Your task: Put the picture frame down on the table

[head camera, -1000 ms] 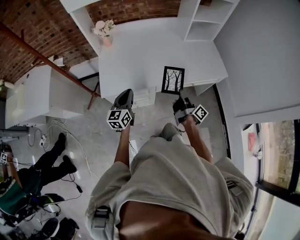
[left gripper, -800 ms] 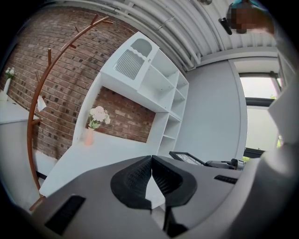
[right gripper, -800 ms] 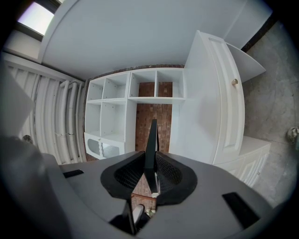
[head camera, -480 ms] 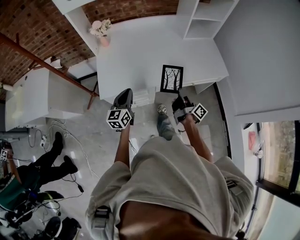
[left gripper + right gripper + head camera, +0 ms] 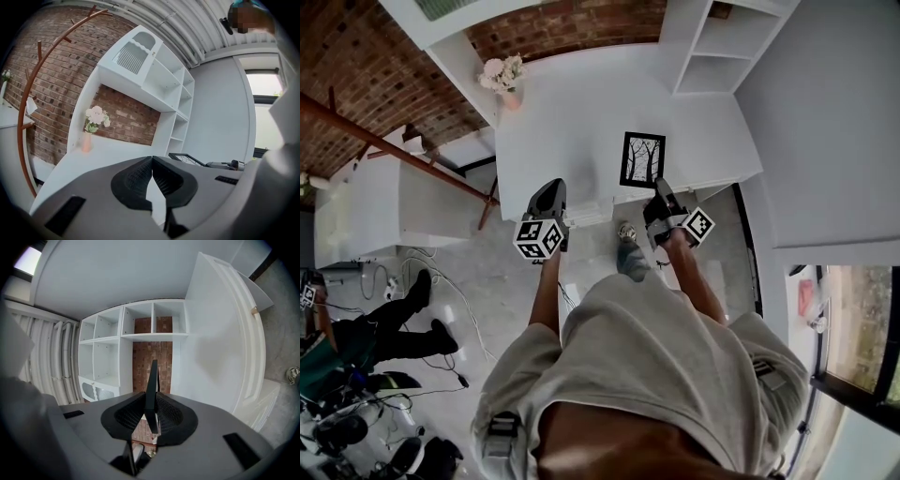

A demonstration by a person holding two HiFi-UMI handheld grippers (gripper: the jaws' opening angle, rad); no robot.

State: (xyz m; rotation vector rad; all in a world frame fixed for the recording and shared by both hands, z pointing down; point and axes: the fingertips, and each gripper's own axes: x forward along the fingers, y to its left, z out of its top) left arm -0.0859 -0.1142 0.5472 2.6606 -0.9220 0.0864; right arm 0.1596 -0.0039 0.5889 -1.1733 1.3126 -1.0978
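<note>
Both grippers have moved up to the bench (image 5: 572, 112). Nearest its front edge, the right gripper (image 5: 659, 190) clamps the picture frame (image 5: 644, 159) over the benchtop. The head view shows its tree print, the right gripper view only its thin edge (image 5: 151, 380). Beside it, the left gripper (image 5: 549, 187) is closed and empty. Flowers (image 5: 503, 70) stand at the bench's far corner.

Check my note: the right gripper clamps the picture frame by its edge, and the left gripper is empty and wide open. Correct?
One slip: the left gripper is empty but shut, jaws meeting at the tips in the left gripper view. The right gripper does clamp the picture frame.
</note>
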